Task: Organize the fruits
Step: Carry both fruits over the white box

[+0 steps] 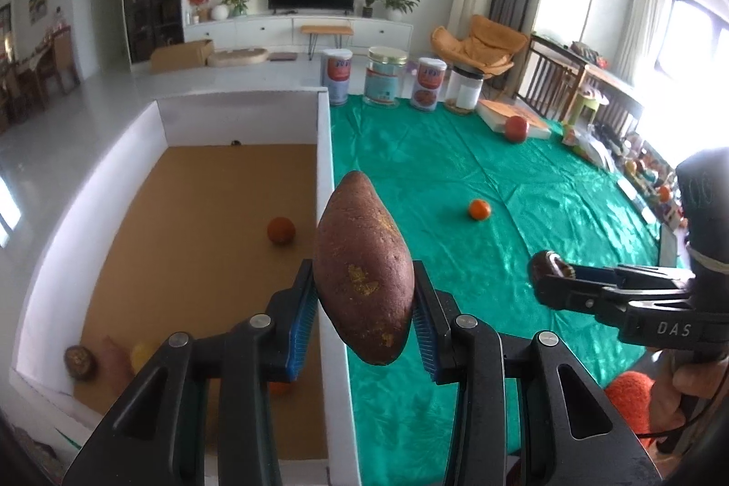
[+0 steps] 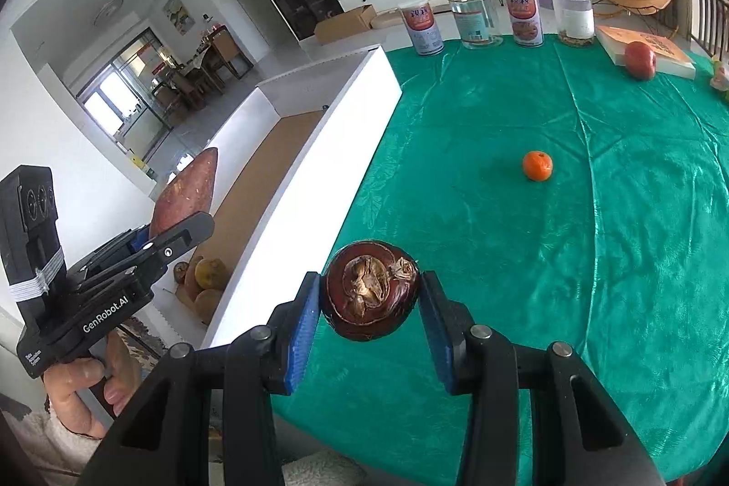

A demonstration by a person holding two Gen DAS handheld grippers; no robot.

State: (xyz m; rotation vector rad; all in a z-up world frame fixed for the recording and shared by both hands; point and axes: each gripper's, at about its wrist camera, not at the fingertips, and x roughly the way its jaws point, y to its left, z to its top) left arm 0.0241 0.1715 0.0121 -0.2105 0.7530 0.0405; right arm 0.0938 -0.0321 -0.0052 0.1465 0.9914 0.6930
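My left gripper is shut on a purple-brown sweet potato, held upright above the right wall of the white box; the sweet potato also shows in the right wrist view. My right gripper is shut on a dark brown round fruit above the green tablecloth, near the box. In the left wrist view this fruit sits at the right gripper's tip. An orange lies on the cloth. A red apple rests at the far right. Inside the box lie an orange and a brown fruit.
Several jars stand along the table's far edge. A book lies by the apple. Cluttered items line the right edge. More fruits lie in the box's near corner. The box floor is brown cardboard.
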